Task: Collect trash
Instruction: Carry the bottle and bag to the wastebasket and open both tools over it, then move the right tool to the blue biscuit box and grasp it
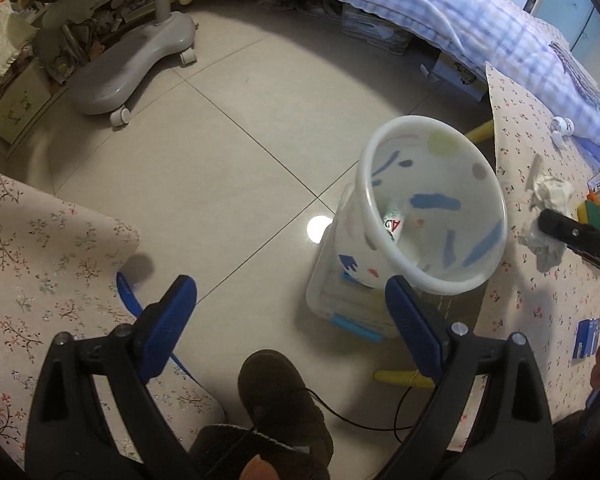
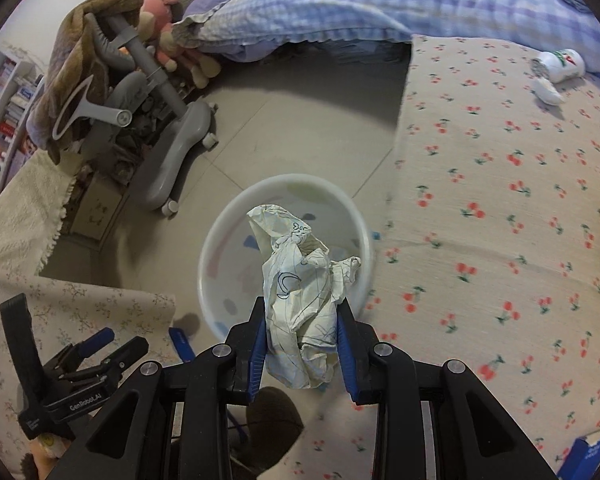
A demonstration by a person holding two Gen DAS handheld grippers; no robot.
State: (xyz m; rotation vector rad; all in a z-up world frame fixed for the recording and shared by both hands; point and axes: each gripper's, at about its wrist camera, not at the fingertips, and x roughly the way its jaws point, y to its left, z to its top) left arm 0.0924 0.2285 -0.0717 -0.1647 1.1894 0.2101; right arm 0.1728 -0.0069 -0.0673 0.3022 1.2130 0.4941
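The right tongs (image 2: 302,344) pinch a crumpled paper (image 2: 300,300) just above the white bin (image 2: 216,240) on the floor; the left tongs (image 1: 292,312) hang spread wide, empty, beside it.

- Crumpled paper (image 2: 300,296): thin white sheet, matt, heavily creased, with pen scribbles on its surface.
- Trash bin (image 1: 432,208): translucent white plastic, smooth, slightly glossy, printed with coloured patches.
- Right gripper (image 2: 302,344): matt black plastic body, ribbed blue pads (image 2: 258,354), bright metal pivot pins.
- Left gripper (image 1: 292,320): same matt black plastic; blue pads (image 1: 168,320) finely textured.
- Floor (image 1: 228,168): large grey tiles, smooth and glossy, reflecting a lamp.
- Tabletop (image 2: 500,208): covered with woven cloth, matt, cherry print.
- Blanket (image 2: 340,4): soft checked fabric, matt.
- Chair base (image 1: 132,68): smooth grey plastic, satin finish.
- Slipper (image 1: 280,400): dark, fuzzy fabric.
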